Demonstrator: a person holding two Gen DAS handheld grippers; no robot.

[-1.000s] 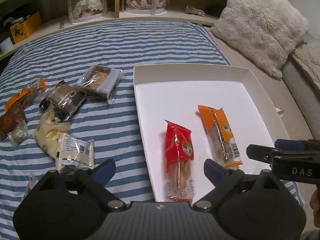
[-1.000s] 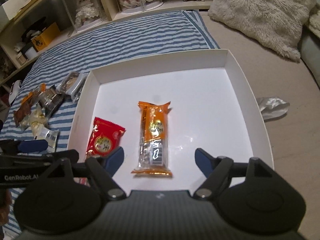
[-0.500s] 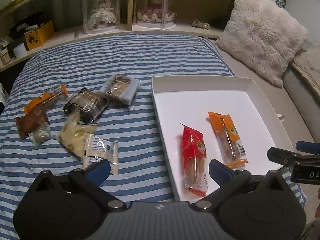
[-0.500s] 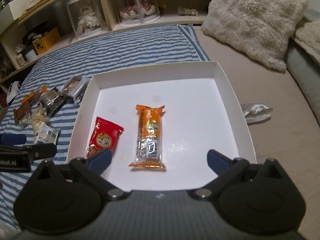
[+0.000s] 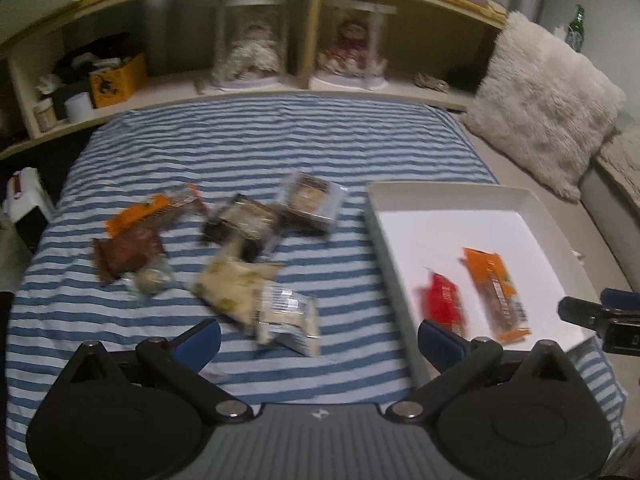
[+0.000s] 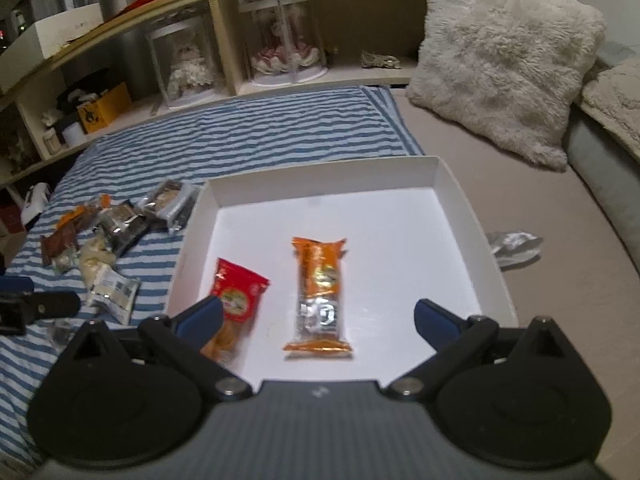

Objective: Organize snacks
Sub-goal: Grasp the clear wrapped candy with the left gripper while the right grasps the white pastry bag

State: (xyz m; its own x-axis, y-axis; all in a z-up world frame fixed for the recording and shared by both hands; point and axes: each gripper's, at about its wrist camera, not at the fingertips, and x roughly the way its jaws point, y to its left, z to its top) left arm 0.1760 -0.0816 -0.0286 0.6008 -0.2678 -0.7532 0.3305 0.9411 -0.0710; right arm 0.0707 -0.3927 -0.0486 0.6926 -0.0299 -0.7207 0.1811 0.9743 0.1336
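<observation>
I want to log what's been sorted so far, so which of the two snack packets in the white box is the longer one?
The orange packet. It lies lengthwise near the middle of the white box and runs visibly longer than the red packet lying to its left.

No legible text; print on orange packet (image 6: 319,294), red packet (image 6: 236,300) blurred.

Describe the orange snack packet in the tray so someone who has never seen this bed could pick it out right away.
On the bed, beside the blue-striped sheet, sits a shallow white tray. Two packets lie flat inside it, side by side and apart. The orange packet is the longer one, nearer the tray's middle, with a silvery label at its near end; its neighbour is a shorter red packet.
</observation>
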